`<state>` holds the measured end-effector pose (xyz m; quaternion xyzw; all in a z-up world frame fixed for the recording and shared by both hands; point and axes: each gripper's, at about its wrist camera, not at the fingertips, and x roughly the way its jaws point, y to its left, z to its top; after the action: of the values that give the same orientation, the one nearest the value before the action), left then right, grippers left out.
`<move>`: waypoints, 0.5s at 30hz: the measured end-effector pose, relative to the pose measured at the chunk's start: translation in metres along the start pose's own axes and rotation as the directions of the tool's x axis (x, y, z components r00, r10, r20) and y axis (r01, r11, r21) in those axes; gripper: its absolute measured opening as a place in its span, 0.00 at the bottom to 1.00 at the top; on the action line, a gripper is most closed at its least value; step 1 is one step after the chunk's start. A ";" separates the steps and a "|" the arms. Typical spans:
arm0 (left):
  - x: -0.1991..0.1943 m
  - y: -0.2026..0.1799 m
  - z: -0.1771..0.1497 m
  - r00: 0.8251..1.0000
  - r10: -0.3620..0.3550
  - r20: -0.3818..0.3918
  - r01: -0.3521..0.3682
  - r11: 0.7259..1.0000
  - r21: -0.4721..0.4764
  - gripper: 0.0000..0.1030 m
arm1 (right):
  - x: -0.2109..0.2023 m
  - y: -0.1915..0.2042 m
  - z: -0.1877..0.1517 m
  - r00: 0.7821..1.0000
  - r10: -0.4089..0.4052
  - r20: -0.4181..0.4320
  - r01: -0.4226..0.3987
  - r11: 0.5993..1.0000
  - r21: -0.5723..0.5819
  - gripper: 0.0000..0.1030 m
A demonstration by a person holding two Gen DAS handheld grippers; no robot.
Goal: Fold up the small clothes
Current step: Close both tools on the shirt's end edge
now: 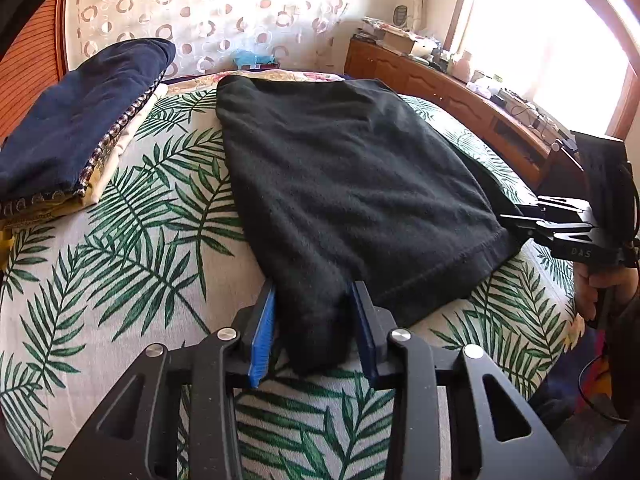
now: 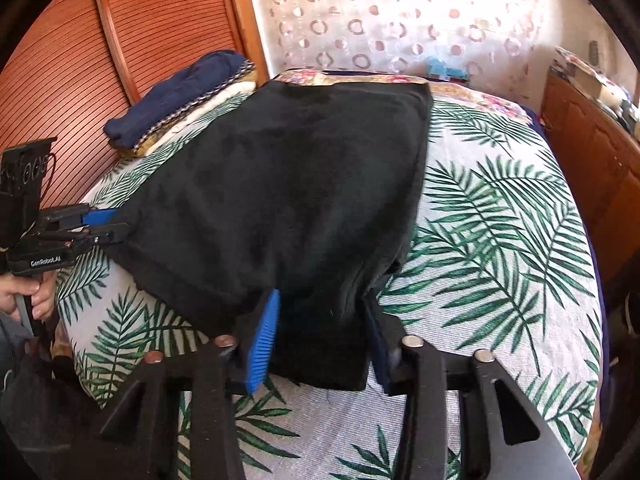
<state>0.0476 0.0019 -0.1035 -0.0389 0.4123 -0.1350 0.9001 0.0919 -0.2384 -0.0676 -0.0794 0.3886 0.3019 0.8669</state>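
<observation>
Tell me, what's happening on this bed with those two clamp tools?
A person is folding a black garment spread on a palm-leaf bedcover. They hold a gripper in each hand. The left gripper has one near corner of the cloth bunched between its fingers, the right gripper the other. A stack of folded clothes sits at the far left.

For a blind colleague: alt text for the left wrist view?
The left gripper pinches a near corner of a black garment spread on a palm-print bedspread. The right gripper holds its other near corner; folded clothes sit far left.
</observation>
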 end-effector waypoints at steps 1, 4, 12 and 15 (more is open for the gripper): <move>-0.001 0.001 -0.001 1.000 0.000 0.001 0.000 1.000 -0.005 0.36 | 0.001 0.000 0.000 1.000 0.002 0.002 -0.002 1.000 -0.005 0.32; -0.001 -0.001 -0.002 1.000 0.003 -0.004 -0.003 1.000 0.001 0.36 | 0.002 -0.003 0.000 1.000 0.015 -0.001 -0.015 1.000 -0.003 0.21; -0.009 0.000 0.004 0.999 -0.052 0.011 0.052 0.998 0.021 0.10 | -0.003 -0.010 -0.003 0.999 0.028 0.038 -0.029 0.999 0.027 0.07; -0.024 -0.003 0.016 0.995 -0.064 0.070 0.062 0.998 0.032 0.08 | -0.012 -0.006 0.001 0.996 0.032 0.084 -0.034 0.999 0.019 0.06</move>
<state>0.0441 0.0052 -0.0755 -0.0432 0.3765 -0.1681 0.9100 0.0902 -0.2485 -0.0589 -0.0514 0.3563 0.3153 0.8780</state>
